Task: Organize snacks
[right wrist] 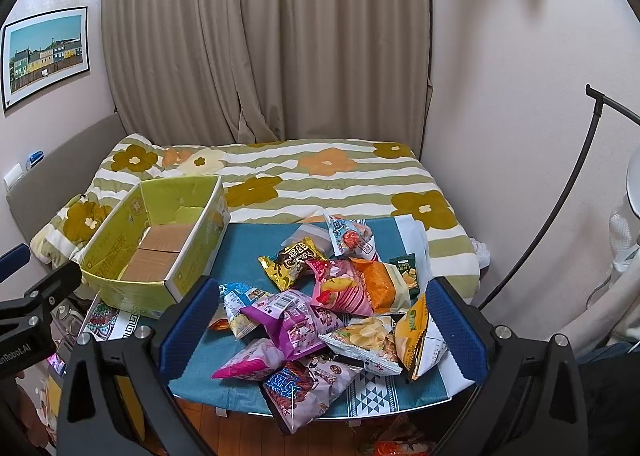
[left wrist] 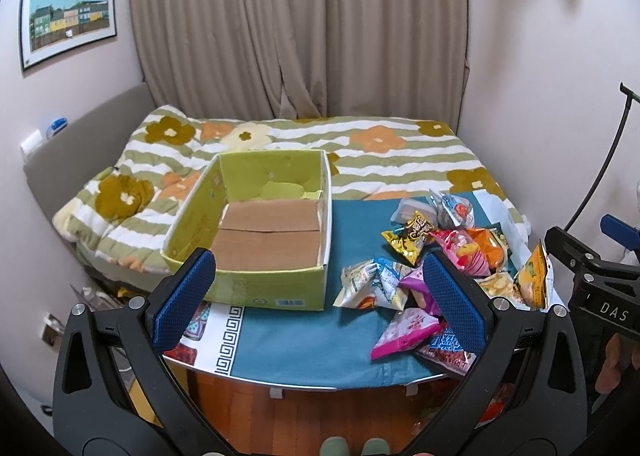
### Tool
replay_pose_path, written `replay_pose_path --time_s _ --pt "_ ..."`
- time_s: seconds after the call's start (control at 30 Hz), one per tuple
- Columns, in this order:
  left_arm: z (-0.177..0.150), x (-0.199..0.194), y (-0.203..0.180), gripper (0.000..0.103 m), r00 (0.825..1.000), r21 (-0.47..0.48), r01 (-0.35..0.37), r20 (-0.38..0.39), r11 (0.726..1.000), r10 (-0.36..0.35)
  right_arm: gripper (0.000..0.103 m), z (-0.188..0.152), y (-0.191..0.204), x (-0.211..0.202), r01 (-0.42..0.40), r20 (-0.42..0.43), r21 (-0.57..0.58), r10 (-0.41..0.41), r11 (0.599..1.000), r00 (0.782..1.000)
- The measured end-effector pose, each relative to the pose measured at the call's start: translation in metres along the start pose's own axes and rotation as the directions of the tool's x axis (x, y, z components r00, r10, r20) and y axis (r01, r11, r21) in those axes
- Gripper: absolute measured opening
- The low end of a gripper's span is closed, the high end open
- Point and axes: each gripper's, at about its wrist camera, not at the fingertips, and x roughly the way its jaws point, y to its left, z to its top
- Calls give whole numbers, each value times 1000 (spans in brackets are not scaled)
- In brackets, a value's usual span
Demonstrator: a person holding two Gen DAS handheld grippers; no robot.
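Note:
A green cardboard box [left wrist: 256, 288] with a bare brown floor stands open on the left of a teal-clothed table [left wrist: 304, 344]; it also shows in the right wrist view [right wrist: 132, 292]. A pile of snack bags [left wrist: 432, 256] lies on the table's right side [right wrist: 320, 304]: gold, pink, orange, purple and blue packets. My left gripper [left wrist: 320, 296] is open and empty, held before the box's near right corner. My right gripper [right wrist: 316, 320] is open and empty, held over the near side of the pile.
A bed with a flowered striped quilt [left wrist: 360, 152] lies behind the table, with beige curtains [left wrist: 296, 24] beyond. A black lamp stand [right wrist: 560, 192] curves up at the right. Wooden floor [left wrist: 304, 416] shows below the table's front edge.

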Motion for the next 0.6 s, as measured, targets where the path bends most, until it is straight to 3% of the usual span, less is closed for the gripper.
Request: replay_pose_path --time_s 0.6 --pt "3 3 1 103 1000 8 -25 13 1000 24 103 1 -1 1 -2 -3 1 2 1000 1000"
